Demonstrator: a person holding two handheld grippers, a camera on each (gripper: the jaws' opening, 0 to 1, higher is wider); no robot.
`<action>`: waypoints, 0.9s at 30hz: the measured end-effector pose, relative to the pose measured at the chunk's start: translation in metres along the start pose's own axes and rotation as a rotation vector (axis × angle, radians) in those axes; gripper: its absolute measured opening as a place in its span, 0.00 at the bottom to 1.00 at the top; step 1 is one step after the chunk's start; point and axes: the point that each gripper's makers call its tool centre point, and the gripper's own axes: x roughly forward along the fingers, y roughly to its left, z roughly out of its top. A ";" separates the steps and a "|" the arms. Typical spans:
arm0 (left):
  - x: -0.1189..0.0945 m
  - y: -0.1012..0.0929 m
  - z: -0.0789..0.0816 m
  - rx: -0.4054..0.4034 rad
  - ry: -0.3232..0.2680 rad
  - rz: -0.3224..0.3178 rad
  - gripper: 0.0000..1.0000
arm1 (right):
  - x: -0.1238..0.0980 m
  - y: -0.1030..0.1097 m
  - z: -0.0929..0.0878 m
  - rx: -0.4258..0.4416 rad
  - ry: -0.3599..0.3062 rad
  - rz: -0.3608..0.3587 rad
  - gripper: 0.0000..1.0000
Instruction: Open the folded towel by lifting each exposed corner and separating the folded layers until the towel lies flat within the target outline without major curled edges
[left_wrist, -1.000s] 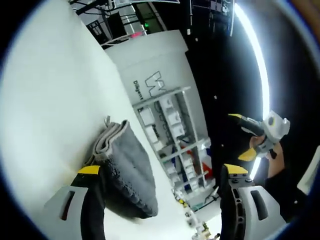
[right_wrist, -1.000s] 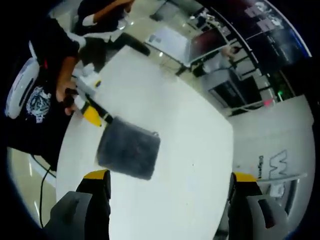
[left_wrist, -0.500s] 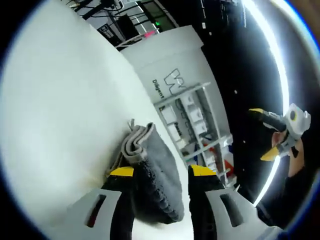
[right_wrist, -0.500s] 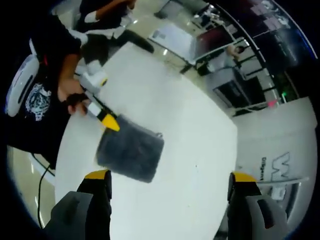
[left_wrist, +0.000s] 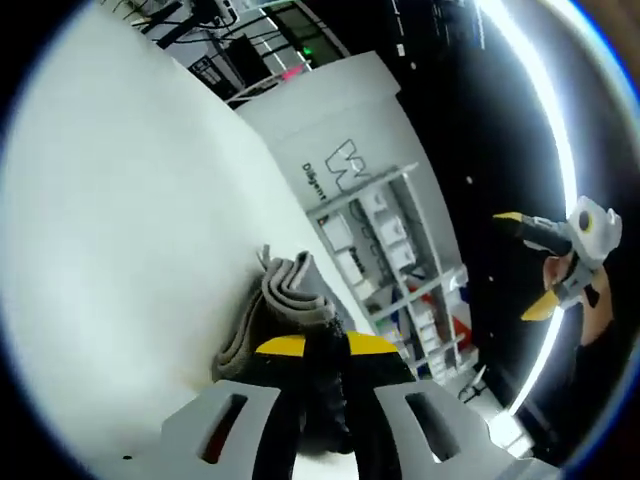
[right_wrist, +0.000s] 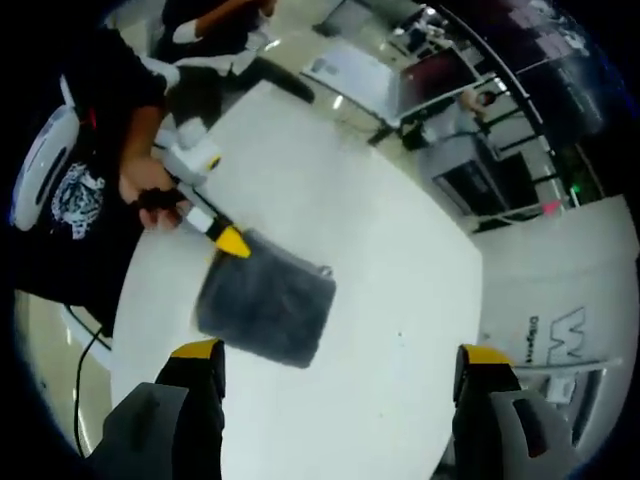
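A grey folded towel (right_wrist: 266, 302) lies on the white table (right_wrist: 380, 300), a small loop at its far corner. In the left gripper view the towel's (left_wrist: 285, 300) stacked layers show edge-on just beyond my left gripper (left_wrist: 326, 346), whose yellow-tipped jaws are shut on the towel's near edge. The same gripper (right_wrist: 228, 241) shows in the right gripper view, held by a hand and pinching the towel's corner. My right gripper (right_wrist: 335, 355) hangs open well above the table, its jaws wide apart with nothing between them; it appears as the other gripper (left_wrist: 540, 265) at the right of the left gripper view.
The person's dark sleeve and body (right_wrist: 70, 170) stand at the table's left edge. Beyond the table are a white panel with lettering (left_wrist: 340, 150), shelving (left_wrist: 400, 260) with boxes, and distant desks (right_wrist: 350, 75). A cable (right_wrist: 90, 360) hangs off the table's near left side.
My left gripper's jaws have closed from wide apart to pinched on the towel's edge. The right gripper stays open and nearly still.
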 end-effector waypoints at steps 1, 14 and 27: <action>0.000 0.000 0.000 -0.001 0.000 -0.002 0.09 | 0.003 0.001 -0.001 0.001 0.001 0.006 0.94; 0.001 -0.015 -0.003 0.125 0.018 -0.089 0.06 | 0.044 0.010 -0.001 -0.022 0.023 0.079 0.91; 0.001 -0.024 -0.009 0.167 0.051 -0.136 0.05 | 0.076 0.012 -0.001 -0.066 0.034 0.173 0.83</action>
